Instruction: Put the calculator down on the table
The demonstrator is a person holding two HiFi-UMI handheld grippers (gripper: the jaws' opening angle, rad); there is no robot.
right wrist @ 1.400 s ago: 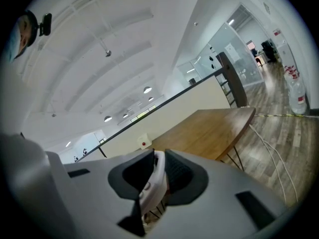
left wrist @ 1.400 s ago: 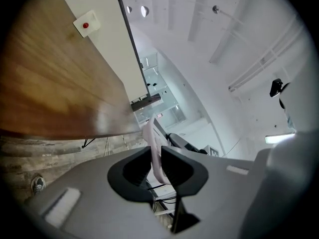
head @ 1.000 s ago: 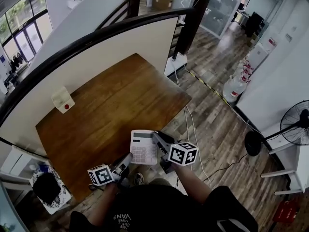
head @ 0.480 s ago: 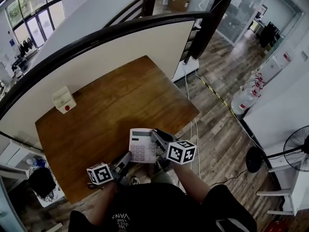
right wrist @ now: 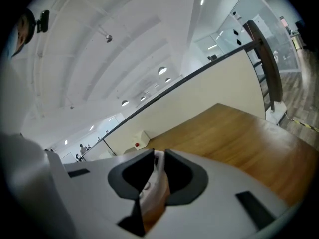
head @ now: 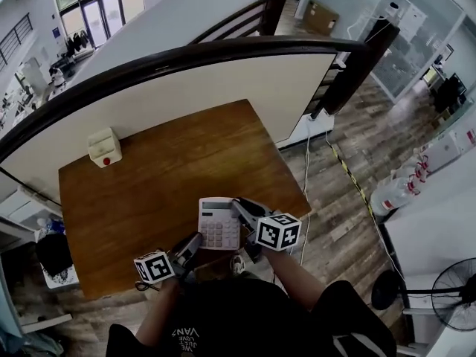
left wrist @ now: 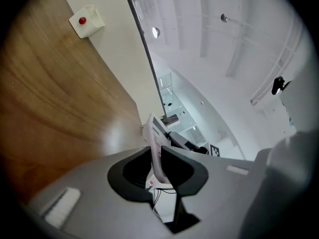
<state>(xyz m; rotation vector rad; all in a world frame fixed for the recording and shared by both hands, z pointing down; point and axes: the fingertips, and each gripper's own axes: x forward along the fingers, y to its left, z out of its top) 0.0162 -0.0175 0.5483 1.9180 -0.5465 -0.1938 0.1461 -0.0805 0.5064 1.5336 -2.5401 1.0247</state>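
1. Left gripper (left wrist: 155, 159) and right gripper (right wrist: 157, 176): each pair of jaws closed on an edge of the calculator (head: 219, 224).
2. Calculator sits over the table's (head: 149, 177) near edge; contact unclear.
3. Likely risk: an uneven release tips it off that edge.

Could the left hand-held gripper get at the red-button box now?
Probably not yet: the left hand-held gripper is shut on the calculator, though nothing on the table blocks the way to the box.
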